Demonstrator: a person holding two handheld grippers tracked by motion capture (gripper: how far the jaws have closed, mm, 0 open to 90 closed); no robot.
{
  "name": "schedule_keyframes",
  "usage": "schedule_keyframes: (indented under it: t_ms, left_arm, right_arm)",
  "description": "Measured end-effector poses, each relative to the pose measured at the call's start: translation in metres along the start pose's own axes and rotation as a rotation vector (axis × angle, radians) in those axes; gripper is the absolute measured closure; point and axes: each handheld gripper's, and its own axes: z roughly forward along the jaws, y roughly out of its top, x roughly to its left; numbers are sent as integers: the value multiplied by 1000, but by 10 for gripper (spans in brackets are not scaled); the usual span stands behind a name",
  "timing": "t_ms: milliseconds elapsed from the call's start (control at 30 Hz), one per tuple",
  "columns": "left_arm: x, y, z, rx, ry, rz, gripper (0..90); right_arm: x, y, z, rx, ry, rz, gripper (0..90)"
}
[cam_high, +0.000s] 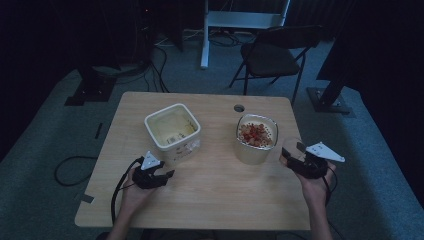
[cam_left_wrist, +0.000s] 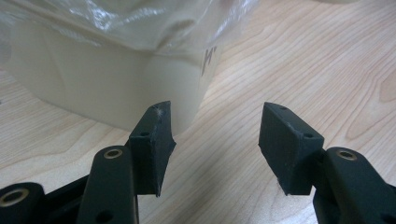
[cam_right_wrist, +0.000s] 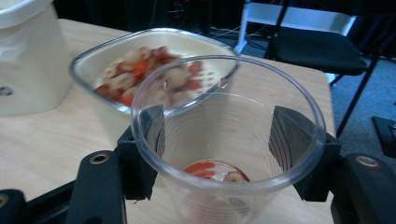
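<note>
Dim room, grey carpet; folding chair (cam_high: 272, 55) at 12 o'clock beyond a light wooden table (cam_high: 210, 195).

Left side: left gripper (cam_high: 162, 176) sits low over the table near the front-left edge, jaws spread, nothing between them. In the left gripper view the white square tub (cam_left_wrist: 107, 88) fills the 10–12 o'clock area; its near corner lies just beyond the left jaw tip, not touching as far as I can tell. Crinkled clear film covers its top in that view. From the high view the tub stands at about 1 o'clock from this gripper, close by.

Centre: clear square container (cam_high: 256, 137) holding red and pale round cereal pieces (cam_high: 255, 134), well apart from the tub.

Right side: right gripper (cam_high: 292, 159) pinches a clear plastic cup (cam_right_wrist: 229, 140), one pad on each side of the wall below the rim. A few pieces lie in the cup bottom. The container is at 10–11 o'clock from the cup, just beside it; the cup rim overlaps the container's near edge in the right gripper view.

Risks (judgement):
- Thin cup wall could buckle under the pinch or slip out, spilling what remains.
- The cup could clip the container rim when swinging, tipping it over.
- Left jaw could snag the film or nudge the tub if it advances off-line.
</note>
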Motion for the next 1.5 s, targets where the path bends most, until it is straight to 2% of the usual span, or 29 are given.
schedule_keyframes:
  t_ms: [33,67,100,167,267,400,500,667,733,900,967,1000,1167,1333,1500]
  left_arm:
    - [0,0,1,4,1,3,454]
    - [-1,-1,2,11,8,11,454]
    - [-1,-1,2,11,8,11,454]
    - [-3,-1,5,21,13,25,454]
    - [-5,-2,9,31,10,32,455]
    - [-5,-3,16,59,13,50,459]
    - [-2,-4,18,66,9,37,459]
    - [-1,-5,21,81,14,43,463]
    - [-1,-5,22,88,18,47,462]
    - [-2,-6,24,95,17,49,459]
    - [-2,-6,25,101,18,52,459]
    - [-2,-8,28,112,11,49,459]
    - [0,-8,28,105,0,42,462]
    - [0,-9,28,97,0,43,461]
    - [0,-9,28,95,-1,44,460]
  right_arm:
    - [0,0,0,0,0,0,361]
    - [-7,4,3,-7,-12,16,361]
    - [-7,4,3,-7,-12,16,361]
    - [-17,11,7,-13,-30,32,361]
    - [-25,19,10,-17,-56,49,361]
    - [-33,29,15,-26,-61,66,361]
    - [-39,36,22,-22,-53,73,362]
    - [-47,46,31,-23,-63,94,362]
    - [-51,54,36,-29,-68,106,362]
    - [-53,72,41,-39,-87,92,363]
    - [-53,72,41,-39,-87,92,363]
    - [-55,81,44,-45,-100,94,363]
    - [-57,92,54,-42,-127,92,364]
    - [-59,98,61,-39,-145,84,367]
    - [-56,102,68,-18,-170,42,369]
